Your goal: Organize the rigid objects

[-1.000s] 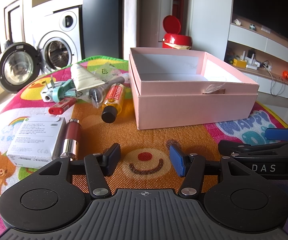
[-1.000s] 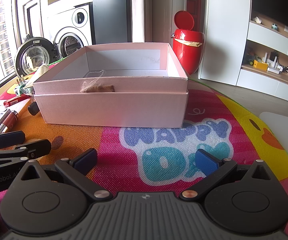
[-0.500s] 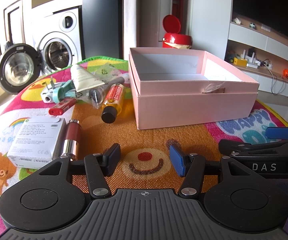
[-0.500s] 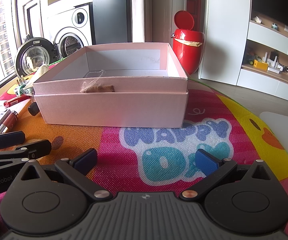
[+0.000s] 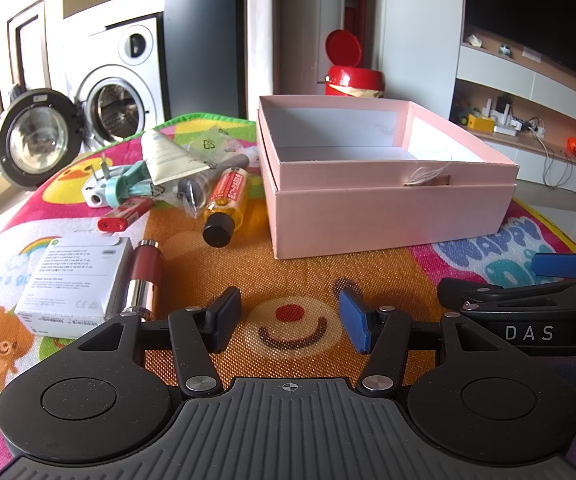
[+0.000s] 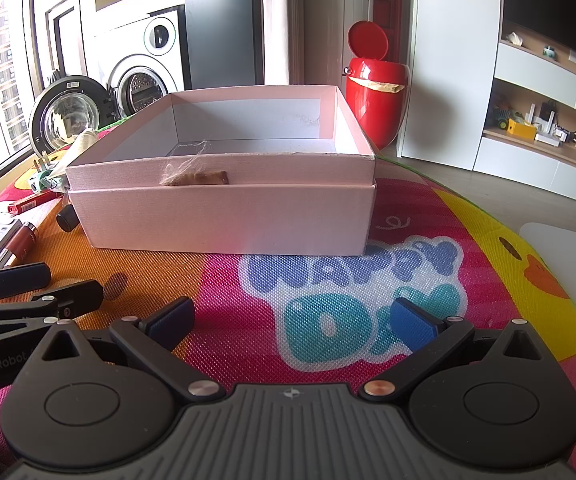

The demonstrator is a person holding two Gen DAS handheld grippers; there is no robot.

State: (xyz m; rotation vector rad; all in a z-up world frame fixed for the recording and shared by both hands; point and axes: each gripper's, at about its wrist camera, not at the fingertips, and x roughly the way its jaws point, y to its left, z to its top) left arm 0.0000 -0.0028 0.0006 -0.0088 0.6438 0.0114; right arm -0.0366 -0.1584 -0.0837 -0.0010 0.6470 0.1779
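Left claw [image 5: 290, 326] and right claw [image 6: 290, 320], both spread and holding nothing, low over play mat [image 6: 368, 280]. Open pink box [image 5: 384, 204] ahead; white carton [image 5: 74, 280], lipstick [image 5: 144, 274], yellow bottle [image 5: 228, 204], red lighter [image 5: 124, 214] loose to its left.

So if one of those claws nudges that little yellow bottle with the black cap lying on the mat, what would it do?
The small yellow bottle with the black cap lies on its side and looks round, so a sideways nudge would probably roll it. The woven mat may slow that. Its smooth body might slip between the left gripper pads unless squeezed across the middle.
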